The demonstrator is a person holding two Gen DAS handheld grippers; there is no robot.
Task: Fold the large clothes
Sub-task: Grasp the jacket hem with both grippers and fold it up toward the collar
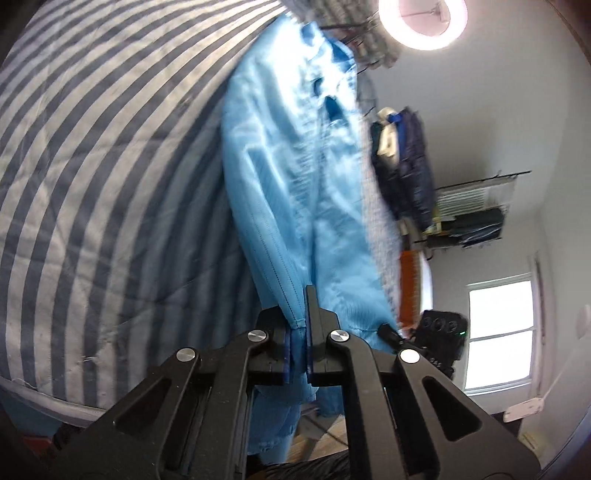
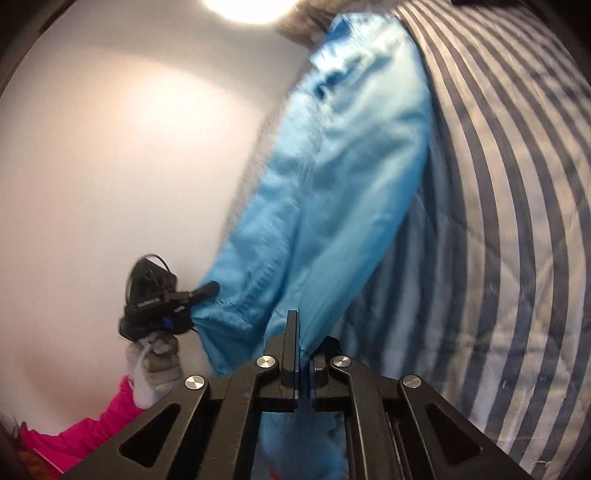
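A large light-blue garment (image 1: 295, 166) lies stretched lengthwise over a bed with a blue-and-white striped quilt (image 1: 92, 166). My left gripper (image 1: 298, 325) is shut on the garment's stitched hem, with cloth hanging below the fingers. In the right wrist view the same garment (image 2: 332, 184) runs up from my right gripper (image 2: 303, 347), which is shut on another part of the hem beside the striped quilt (image 2: 498, 221). Each gripper shows in the other's view, pinching the hem: the right one (image 1: 391, 334), and the left one (image 2: 207, 290) in a gloved hand (image 2: 155, 369).
A rack of hanging dark clothes (image 1: 402, 162) and a wire shelf (image 1: 472, 210) stand past the bed, by a bright window (image 1: 498, 332). A ring light (image 1: 424, 22) glows at the top. A white wall (image 2: 110, 147) and a pink sleeve (image 2: 92, 424) fill the left of the right wrist view.
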